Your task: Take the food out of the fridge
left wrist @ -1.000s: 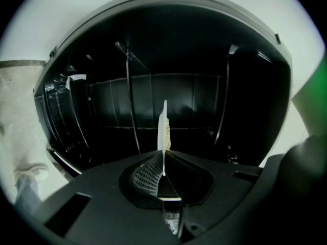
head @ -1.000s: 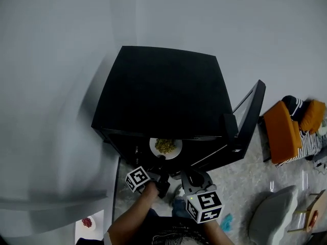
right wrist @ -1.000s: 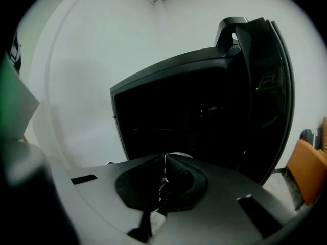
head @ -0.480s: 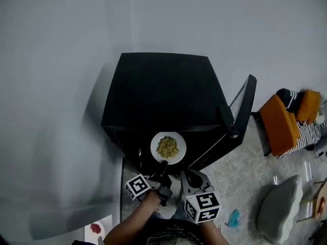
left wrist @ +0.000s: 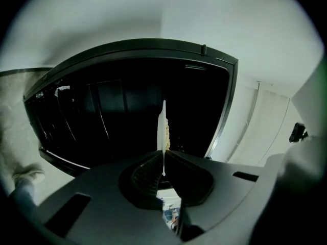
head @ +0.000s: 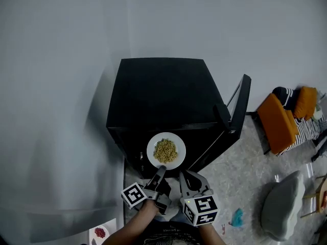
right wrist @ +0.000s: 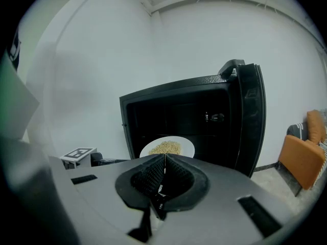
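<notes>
Jaws of the left gripper are clamped on the near rim of a white plate, which shows edge-on in the left gripper view as a thin upright line between them. A heap of yellowish food lies on the middle of the plate. From the head view, the plate is held level in front of the open black fridge, just outside its dark opening. The fridge door stands swung out to the right.

On the right gripper the jaws are pressed together with nothing between them. Their tips are just beside the plate's near edge, to the right of the left gripper. In the right gripper view the plate shows beyond the tips, against the fridge's dark inside.

1 orange chair stands on the floor well to the right of the fridge.
</notes>
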### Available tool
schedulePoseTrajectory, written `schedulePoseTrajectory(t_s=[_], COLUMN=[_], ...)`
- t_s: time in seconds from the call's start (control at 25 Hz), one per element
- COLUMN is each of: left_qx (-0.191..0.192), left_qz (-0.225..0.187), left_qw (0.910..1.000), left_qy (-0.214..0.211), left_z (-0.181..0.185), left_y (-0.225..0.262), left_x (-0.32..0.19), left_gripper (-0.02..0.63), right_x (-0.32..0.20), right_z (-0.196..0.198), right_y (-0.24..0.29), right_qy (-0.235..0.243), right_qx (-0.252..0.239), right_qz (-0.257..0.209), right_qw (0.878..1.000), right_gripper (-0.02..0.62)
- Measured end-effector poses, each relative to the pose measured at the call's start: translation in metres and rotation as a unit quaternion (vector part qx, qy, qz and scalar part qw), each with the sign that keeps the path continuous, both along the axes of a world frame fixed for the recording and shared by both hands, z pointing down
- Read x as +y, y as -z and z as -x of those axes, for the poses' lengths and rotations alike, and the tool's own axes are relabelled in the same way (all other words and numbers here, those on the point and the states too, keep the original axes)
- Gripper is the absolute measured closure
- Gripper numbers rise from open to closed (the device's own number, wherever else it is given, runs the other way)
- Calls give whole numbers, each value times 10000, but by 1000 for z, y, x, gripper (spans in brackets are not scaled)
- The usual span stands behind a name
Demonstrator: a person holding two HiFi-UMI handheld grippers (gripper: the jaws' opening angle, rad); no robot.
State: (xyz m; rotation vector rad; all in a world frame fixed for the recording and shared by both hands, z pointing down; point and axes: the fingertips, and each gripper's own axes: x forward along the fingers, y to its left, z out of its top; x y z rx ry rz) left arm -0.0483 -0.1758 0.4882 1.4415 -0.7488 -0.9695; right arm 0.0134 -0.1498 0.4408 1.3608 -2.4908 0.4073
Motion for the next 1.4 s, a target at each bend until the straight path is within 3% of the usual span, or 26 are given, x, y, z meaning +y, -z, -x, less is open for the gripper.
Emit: schedulePoseTrajectory(t_s=[0.56,1.4], left_qx=[-201,-282], left_qz=[-112,-106], left_qw=[9992,9982], left_qy=[335,511], left_z=[38,55], left_y=[36,39], left_x=[31,45], left_gripper=[586,586], right_x=[10,11], right_z=[31,45], right_y=[11,14], right_qy=[377,561], right_qx=[-186,-137], right_qz=[-152,-263], right_qw=[9990,9980], right_gripper=[574,574])
